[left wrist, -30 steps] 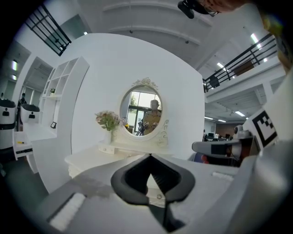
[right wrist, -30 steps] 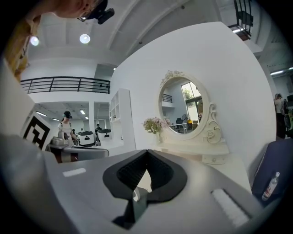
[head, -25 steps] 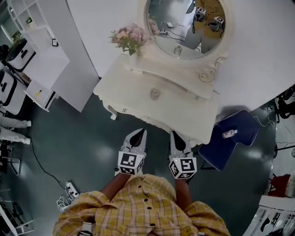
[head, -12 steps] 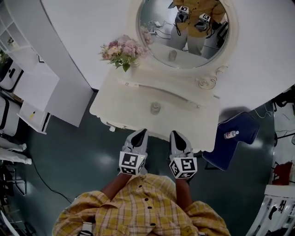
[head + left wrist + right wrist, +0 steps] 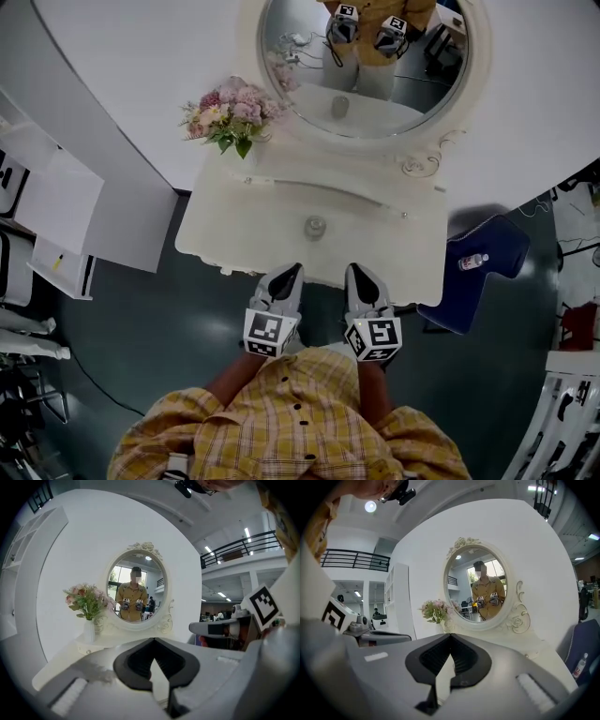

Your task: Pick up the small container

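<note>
Head view puts the small container (image 5: 315, 226), a pale little jar, alone near the middle of the cream dressing table (image 5: 234, 239). It stands on the near side of the oval mirror (image 5: 375, 66) and to the right of the vase of pink flowers (image 5: 228, 112). Nothing touches it.

The left gripper (image 5: 286, 278) and right gripper (image 5: 359, 278) hang side by side at the table's near edge, just short of the jar, one on each side of its line. Each gripper view shows jaws pressed together at the tips with nothing between them.

I judge this the approach step, with the reach not yet made. Next, one gripper must spread its jaws, then travel forward and down until the pads straddle the jar before closing.

At far right a bottle (image 5: 473, 262) lies on a blue chair (image 5: 492, 246).
</note>
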`<action>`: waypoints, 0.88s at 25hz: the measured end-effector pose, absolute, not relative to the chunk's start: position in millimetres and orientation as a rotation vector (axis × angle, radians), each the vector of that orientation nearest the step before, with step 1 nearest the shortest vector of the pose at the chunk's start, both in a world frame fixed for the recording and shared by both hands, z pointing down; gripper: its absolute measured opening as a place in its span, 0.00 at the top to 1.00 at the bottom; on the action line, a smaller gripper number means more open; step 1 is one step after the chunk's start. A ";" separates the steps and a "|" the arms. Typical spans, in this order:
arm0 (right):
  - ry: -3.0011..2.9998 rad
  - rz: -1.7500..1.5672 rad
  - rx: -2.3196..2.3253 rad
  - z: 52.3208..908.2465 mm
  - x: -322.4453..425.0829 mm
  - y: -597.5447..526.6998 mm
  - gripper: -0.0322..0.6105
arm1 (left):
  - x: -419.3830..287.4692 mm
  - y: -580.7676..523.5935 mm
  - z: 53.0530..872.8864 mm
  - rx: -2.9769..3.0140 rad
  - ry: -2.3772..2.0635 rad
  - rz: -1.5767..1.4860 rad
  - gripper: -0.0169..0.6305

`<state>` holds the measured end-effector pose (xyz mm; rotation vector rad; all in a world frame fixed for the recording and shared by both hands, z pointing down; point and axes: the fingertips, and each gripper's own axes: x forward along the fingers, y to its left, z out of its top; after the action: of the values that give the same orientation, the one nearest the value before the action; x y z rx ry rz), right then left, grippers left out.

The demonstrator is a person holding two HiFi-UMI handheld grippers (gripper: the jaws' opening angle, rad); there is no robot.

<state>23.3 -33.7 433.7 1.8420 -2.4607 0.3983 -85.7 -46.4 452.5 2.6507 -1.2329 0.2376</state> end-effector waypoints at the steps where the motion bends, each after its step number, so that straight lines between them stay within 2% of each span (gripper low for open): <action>1: -2.453 0.400 1.848 434.6 23.7 -35.4 0.95 | -85.9 -48.3 455.9 2.650 -1.226 0.240 0.98; 22: -2.422 0.491 1.795 464.1 57.4 -64.8 0.95 | -54.2 -83.0 499.0 2.558 -1.256 0.377 0.97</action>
<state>57.4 -64.8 464.1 1.7954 -2.4216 0.4914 -54.2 -83.0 499.0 2.5585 -1.2560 0.3774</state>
